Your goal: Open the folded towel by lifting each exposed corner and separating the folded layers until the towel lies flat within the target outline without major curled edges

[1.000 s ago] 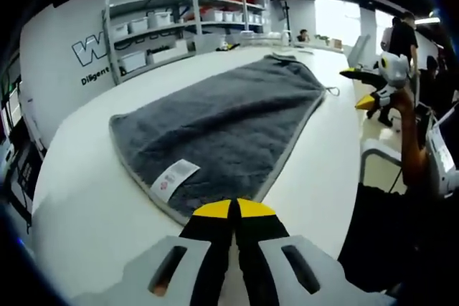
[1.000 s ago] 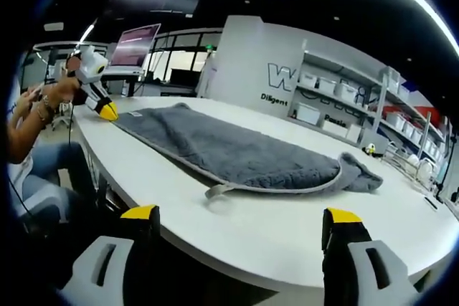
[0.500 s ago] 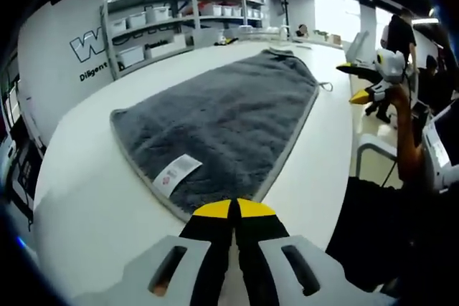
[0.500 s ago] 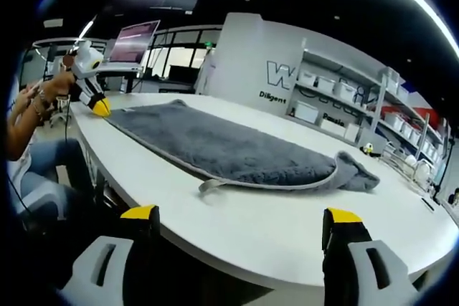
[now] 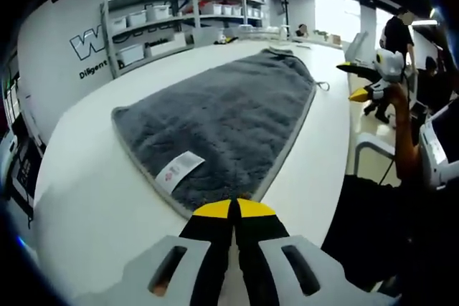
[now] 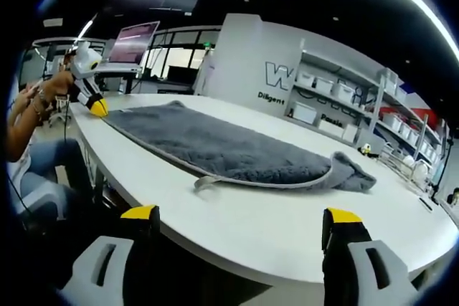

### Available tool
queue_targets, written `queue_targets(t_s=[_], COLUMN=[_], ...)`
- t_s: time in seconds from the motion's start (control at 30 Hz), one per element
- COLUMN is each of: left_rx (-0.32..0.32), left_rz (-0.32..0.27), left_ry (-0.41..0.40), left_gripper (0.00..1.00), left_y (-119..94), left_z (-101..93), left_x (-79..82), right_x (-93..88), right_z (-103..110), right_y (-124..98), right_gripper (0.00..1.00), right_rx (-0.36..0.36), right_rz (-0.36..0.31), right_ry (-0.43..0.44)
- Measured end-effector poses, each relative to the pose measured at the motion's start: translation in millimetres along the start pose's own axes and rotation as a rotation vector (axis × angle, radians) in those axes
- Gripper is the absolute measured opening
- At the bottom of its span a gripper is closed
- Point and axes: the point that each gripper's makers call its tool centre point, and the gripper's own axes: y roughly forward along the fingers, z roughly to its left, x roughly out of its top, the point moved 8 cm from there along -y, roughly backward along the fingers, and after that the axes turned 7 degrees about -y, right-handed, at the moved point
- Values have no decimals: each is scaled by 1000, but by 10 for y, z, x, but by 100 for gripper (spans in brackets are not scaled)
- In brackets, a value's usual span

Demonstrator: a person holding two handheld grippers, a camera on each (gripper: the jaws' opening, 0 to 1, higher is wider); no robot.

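A grey towel (image 5: pixel 229 112) with a white label (image 5: pixel 176 171) lies spread along the white table (image 5: pixel 93 198). My left gripper (image 5: pixel 233 209) is shut, and the towel's near edge reaches its yellow tips. In the right gripper view the left gripper (image 6: pixel 93 105) sits at the towel's (image 6: pixel 215 145) far left corner, held by a hand. The towel's right end (image 6: pixel 351 175) is bunched up, and a hanging loop (image 6: pixel 204 183) juts from its near edge. My right gripper (image 6: pixel 240 214) stands open off the table's edge, holding nothing; from the left gripper view the right gripper (image 5: pixel 358 82) is beyond the table's right side.
Shelves with white bins (image 5: pixel 154 23) line the wall behind the table. A person's arm (image 5: pixel 401 134) and a white chair (image 5: pixel 369 152) are to the right of the table. A seated person (image 6: pixel 29 141) and screens (image 6: pixel 133 44) are at the left.
The towel has slid a little along the table toward the left gripper; its loop and bunched end shifted left in the right gripper view. Both grippers keep their states.
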Motion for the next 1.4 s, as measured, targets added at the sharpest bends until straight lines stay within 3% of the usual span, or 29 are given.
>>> queue_targets(t_s=[0.17, 0.3, 0.43, 0.47, 0.63, 0.8, 1.13, 1.3, 1.4], left_rx=[-29, -76, -30, -24, -59, -54, -27, -2, 0], left_rz=[-25, -50, -78, -96, -307, -400, -384, -419, -406], left_ry=[-10, 1, 55, 51, -23, -2, 54, 56, 60], left_gripper=[6, 24, 35, 38, 49, 71, 99, 99, 99], left_y=[17, 17, -13, -30, -126, -191, -104, -96, -89], left_z=[-6, -113, -177, -188, -268, -417, -526, -485, -475], left_x=[6, 19, 89, 113, 321, 441, 460, 479, 460], right_x=[13, 12, 11, 11, 15, 57, 175, 246, 316], right_z=[-22, -34, -47, -48, -60, -116, -176, -310, -401], right_y=[-15, -25, -30, -32, -35, -50, -86, -67, -50], right_gripper=[95, 95, 95, 95, 95, 95, 95, 95, 94], right_rx=[-8, -13, -18, -18, -22, -29, -27, -35, -48], right_rz=[-2, 6, 13, 15, 22, 23, 22, 8, -5], right_ry=[9, 5, 4, 4, 1, -1, -19, -6, -1])
